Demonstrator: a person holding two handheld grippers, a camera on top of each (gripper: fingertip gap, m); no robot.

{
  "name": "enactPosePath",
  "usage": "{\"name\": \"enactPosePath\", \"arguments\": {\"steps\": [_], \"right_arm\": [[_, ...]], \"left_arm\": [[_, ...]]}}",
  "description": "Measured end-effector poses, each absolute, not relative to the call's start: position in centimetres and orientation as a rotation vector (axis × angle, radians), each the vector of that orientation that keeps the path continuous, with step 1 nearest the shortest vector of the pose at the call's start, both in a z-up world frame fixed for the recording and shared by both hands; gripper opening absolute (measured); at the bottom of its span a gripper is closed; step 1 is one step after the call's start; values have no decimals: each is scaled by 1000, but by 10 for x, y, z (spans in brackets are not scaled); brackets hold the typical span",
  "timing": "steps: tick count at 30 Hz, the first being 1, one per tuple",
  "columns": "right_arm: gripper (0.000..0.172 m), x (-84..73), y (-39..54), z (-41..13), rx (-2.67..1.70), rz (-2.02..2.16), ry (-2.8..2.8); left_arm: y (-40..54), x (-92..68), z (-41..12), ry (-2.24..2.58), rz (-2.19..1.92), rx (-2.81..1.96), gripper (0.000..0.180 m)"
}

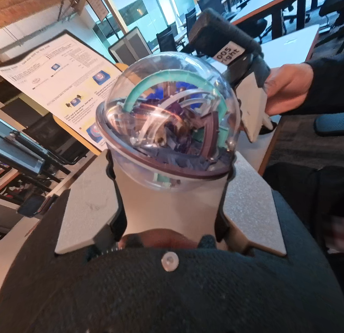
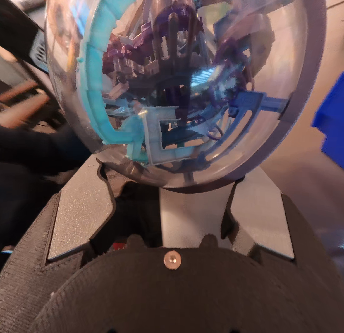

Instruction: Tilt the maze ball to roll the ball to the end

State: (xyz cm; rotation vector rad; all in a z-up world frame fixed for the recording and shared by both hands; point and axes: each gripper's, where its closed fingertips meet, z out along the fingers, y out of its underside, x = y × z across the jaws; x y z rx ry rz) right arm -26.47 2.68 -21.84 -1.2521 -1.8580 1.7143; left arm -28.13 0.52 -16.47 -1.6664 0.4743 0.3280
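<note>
Clear plastic forms the shell of the maze ball, a sphere with teal, purple and blue tracks inside and a dark equatorial band. It is carried in the air between two hand-held tools, not resting on the tabletop seen behind it. The left gripper is spread wide around the lower half of the sphere, its dark inner fingertips set against the shell just under the band on both sides; this reads as a clamped hold on the maze ball. The right gripper is also spread wide, with the sphere filling the span of its jaws; its left fingertip meets the underside of the shell, while the other tip is masked by the curve of the shell. In the left wrist view that tool stands against the far right flank of the sphere, with a person's hand on its grip. Judgement: opposed holds from two sides allow the sphere to be rotated on any axis without slipping, which the task requires. The band sits tilted, so the maze is off level. A small silver ball shows near the right edge of the shell beside the teal track; its position along the route cannot be determined. Motion blur limits finer detail. An instruction sheet stands propped beyond the left side.
</note>
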Motion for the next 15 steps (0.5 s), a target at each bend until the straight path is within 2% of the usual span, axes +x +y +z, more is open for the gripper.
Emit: {"name": "enactPosePath", "arguments": {"steps": [15], "right_arm": [[133, -274, 40, -254, -1354, 1529, -1908]], "left_arm": [[14, -300, -202, 405, 207, -1739, 120]]}}
